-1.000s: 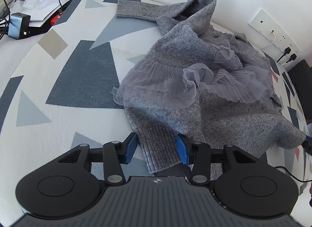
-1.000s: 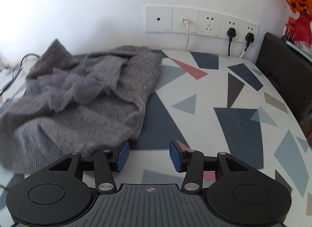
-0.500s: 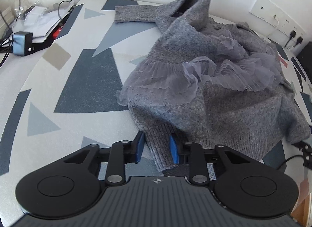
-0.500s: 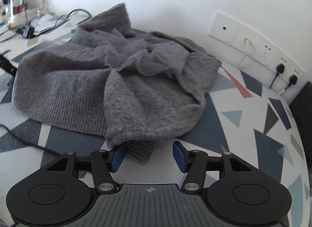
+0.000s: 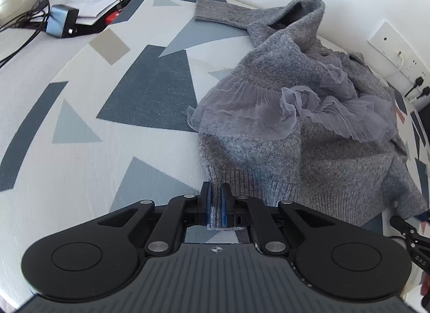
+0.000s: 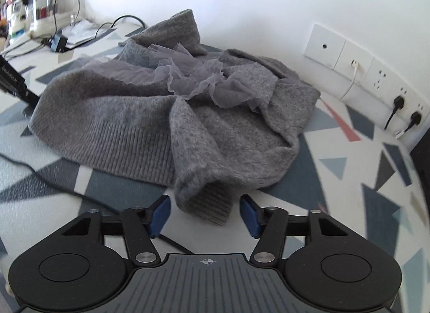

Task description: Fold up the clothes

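Sweater (image 5: 309, 151) crumpled, hem pinched.
Left gripper (image 5: 214, 206) clamps ribbed hem; right gripper (image 6: 205, 214), fingers spread, should seat cuff (image 6: 212, 204) deep before closing.

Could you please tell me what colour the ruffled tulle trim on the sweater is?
The tulle trim is sheer lilac-grey, clearest in the left wrist view.

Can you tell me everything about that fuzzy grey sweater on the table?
The grey sweater looks like soft, fuzzy knit with ribbed edges and a frilly, see-through tulle ruffle across its middle. It lies crumpled, not yet folded, on a patterned tablecloth with blue and grey triangles. One sleeve stretches toward the far side near the white wall. The left tool is shut on the ribbed hem. The right tool is open, its pads either side of a ribbed cuff.
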